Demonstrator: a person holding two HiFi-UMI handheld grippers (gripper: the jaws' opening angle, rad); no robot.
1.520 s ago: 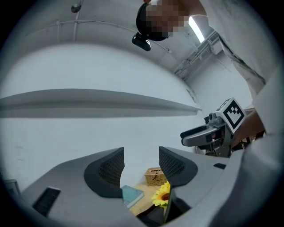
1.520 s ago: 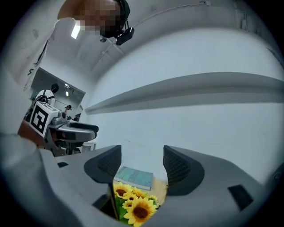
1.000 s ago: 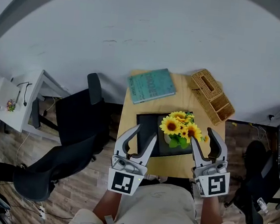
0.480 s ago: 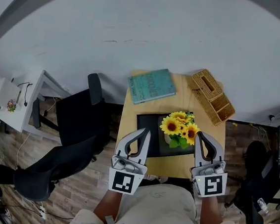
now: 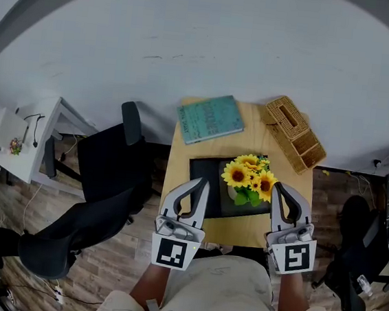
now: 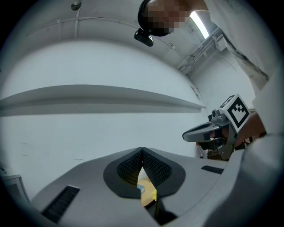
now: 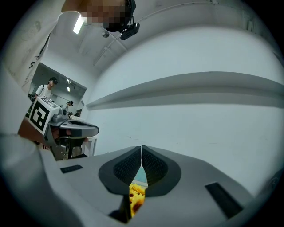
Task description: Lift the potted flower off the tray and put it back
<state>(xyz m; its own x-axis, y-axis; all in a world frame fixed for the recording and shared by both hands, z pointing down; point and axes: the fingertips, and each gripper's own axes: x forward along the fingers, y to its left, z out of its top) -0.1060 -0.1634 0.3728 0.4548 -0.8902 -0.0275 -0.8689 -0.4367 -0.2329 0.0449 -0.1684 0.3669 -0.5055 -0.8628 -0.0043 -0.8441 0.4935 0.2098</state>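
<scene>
Grey left claw (image 5: 202, 184), right claw (image 5: 279, 189), both newly closed

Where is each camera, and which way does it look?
Head view: on the person's head, facing down at the potted flower on the tray; left gripper, right gripper and lap show.
Left gripper view: on that gripper, facing the wall along its shut jaws; right gripper shows.
Right gripper view: likewise; left gripper shows.
Gripper views share the wall.
</scene>
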